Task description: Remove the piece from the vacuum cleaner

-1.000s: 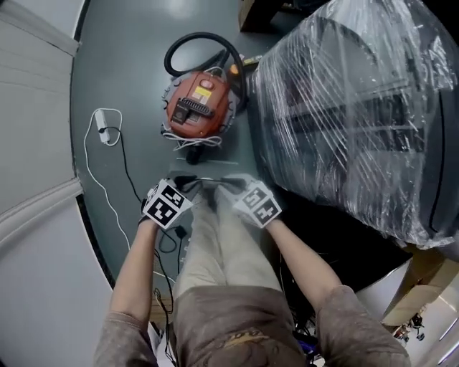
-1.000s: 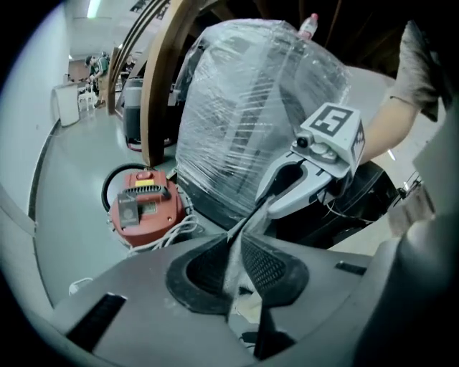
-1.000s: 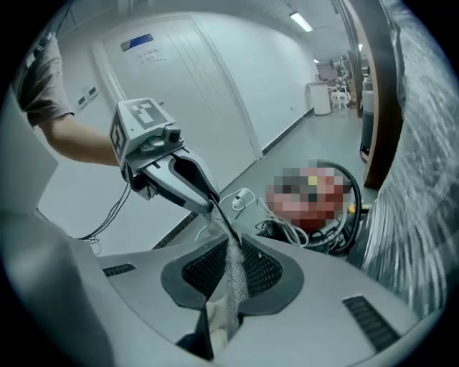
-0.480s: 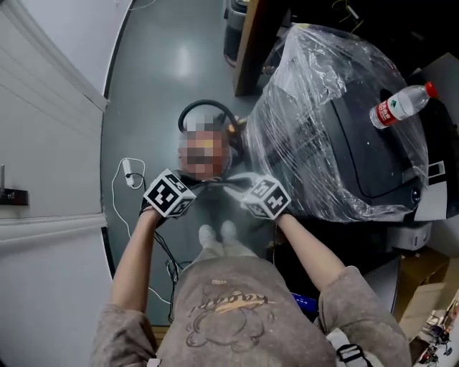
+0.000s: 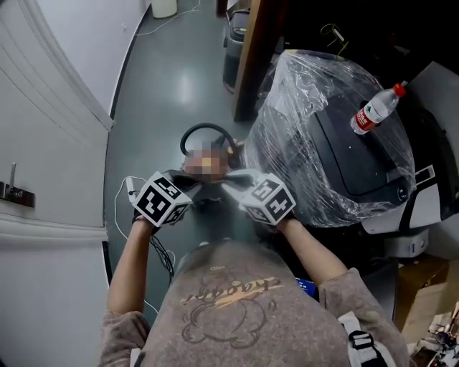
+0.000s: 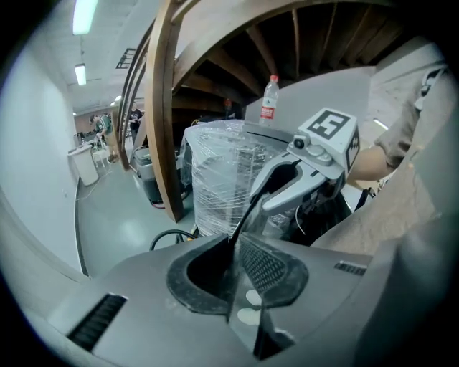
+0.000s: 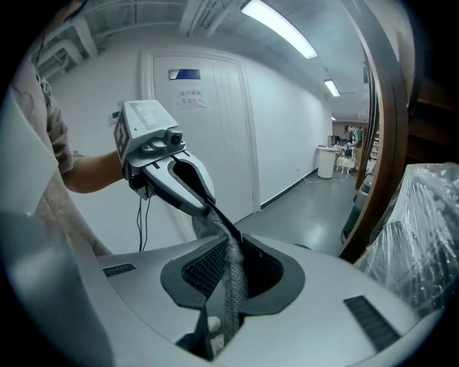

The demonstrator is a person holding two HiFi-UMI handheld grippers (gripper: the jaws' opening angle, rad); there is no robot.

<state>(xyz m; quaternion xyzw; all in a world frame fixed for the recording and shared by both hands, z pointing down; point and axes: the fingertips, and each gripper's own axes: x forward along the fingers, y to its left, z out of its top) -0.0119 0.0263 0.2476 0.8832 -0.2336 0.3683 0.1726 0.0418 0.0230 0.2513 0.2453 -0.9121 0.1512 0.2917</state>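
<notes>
Above the vacuum cleaner (image 5: 208, 163) on the floor (image 5: 179, 86): piece held clear, removal judged nearly complete.
Head view: left claw (image 5: 199, 185) and right claw (image 5: 228, 186) are held close together. Left gripper view: a thin piece (image 6: 247, 215) is pinched in narrow jaws. Right gripper view: its mesh end is likewise pinched; setting it down is called for next.

The floor (image 5: 179, 86) is smooth grey-green and glossy enough to catch a patch of light. A white panelled wall (image 5: 50, 86) runs down the left side, with a metal handle (image 5: 12, 188) on it. A dark wooden post (image 5: 251, 50) rises just beside a bulky shape wrapped in clear plastic film (image 5: 308, 136). A water bottle (image 5: 374, 107) with a red cap stands on top of the wrap. A white bin (image 5: 163, 7) sits at the far end by the wall. Strip lights (image 7: 280, 27) run along the ceiling, and cardboard boxes (image 5: 423, 287) sit low on the right.
</notes>
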